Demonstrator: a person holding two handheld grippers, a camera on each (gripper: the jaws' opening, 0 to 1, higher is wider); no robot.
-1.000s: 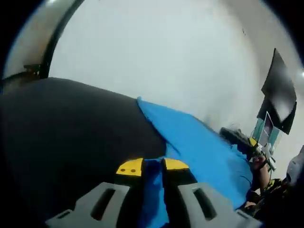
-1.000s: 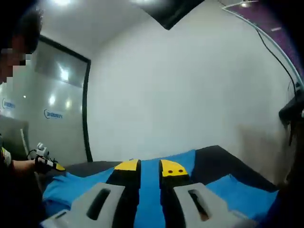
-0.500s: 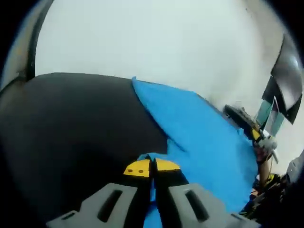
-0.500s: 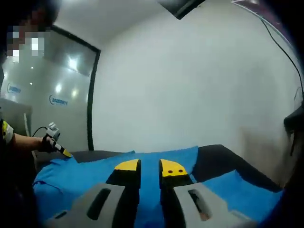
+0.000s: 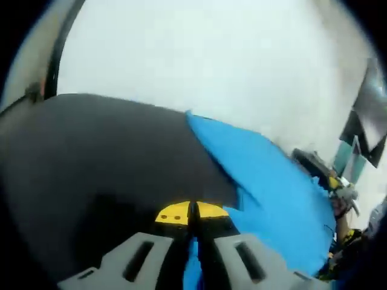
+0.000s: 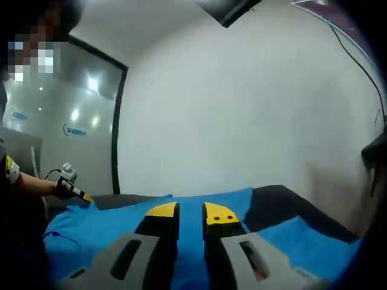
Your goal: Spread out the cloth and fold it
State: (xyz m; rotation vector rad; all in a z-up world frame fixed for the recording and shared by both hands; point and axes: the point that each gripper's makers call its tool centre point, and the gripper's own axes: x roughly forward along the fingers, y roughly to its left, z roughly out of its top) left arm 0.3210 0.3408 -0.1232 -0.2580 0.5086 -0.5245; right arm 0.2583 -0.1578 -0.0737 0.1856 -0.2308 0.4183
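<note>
Room: plain white wall [image 6: 242, 121] behind the work area, with a glass partition [image 6: 66, 121] in a dark frame on the left of the right gripper view; a dark panel [image 6: 227, 9] hangs at the ceiling.
Tabletop [image 5: 97, 163]: dark and matte, bare across the left of the left gripper view; in the right gripper view a dark strip of it shows beyond the cloth's far edge.
Cloth [image 6: 199, 202]: bright blue, lying spread on the tabletop, stretched between the two grippers; in the left gripper view it [image 5: 266, 181] runs from the jaws away to the right, its far corner pointing toward the wall.
Left gripper [image 5: 192, 211]: yellow-tipped jaws pressed together, with a thin fold of the cloth's edge pinched between them, low over the tabletop. It is also seen small at the left of the right gripper view [image 6: 75, 192], held in a person's hand [image 6: 60, 187] at the cloth's far left corner.
Right gripper [image 6: 190, 212]: jaws narrow, with blue cloth filling the slim gap between the yellow tips, so it grips the cloth at its near edge.
Focus: left gripper view is blurred, so fine detail at its right edge cannot be told.
</note>
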